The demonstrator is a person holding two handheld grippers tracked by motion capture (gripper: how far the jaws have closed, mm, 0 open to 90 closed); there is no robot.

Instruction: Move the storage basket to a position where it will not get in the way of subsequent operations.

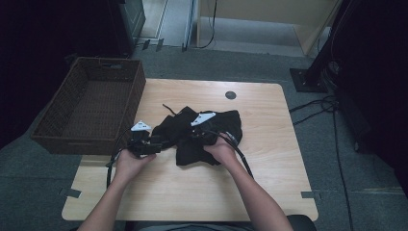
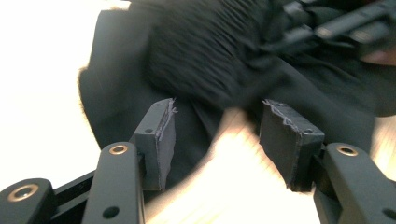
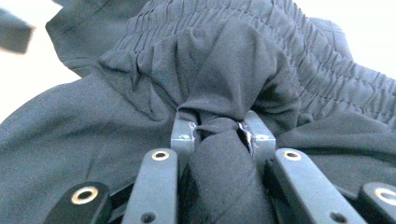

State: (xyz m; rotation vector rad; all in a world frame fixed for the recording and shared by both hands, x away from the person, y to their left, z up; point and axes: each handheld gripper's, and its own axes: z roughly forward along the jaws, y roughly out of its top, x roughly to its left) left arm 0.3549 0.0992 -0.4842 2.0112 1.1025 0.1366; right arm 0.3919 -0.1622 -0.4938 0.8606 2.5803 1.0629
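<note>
A crumpled black garment (image 1: pixel 226 122) with a gathered elastic waistband (image 3: pixel 224 60) lies in the middle of the wooden table (image 1: pixel 260 168). My right gripper (image 1: pixel 194 137) rests on it from the right, and in the right gripper view its jaws (image 3: pixel 218 126) are shut on a bunched fold of the black cloth. My left gripper (image 1: pixel 161 143) lies low at the garment's left edge. Its jaws (image 2: pixel 217 116) stand open, with bare wood between the pads and the black cloth (image 2: pixel 210 56) just beyond the tips. The right gripper (image 2: pixel 336 28) appears blurred at the top right of the left gripper view.
A dark woven basket (image 1: pixel 137 91) sits at the table's left side, hanging partly over the edge. A round cable hole (image 1: pixel 230 95) is near the table's far edge. Cables (image 1: pixel 327 106) trail over the floor at the right.
</note>
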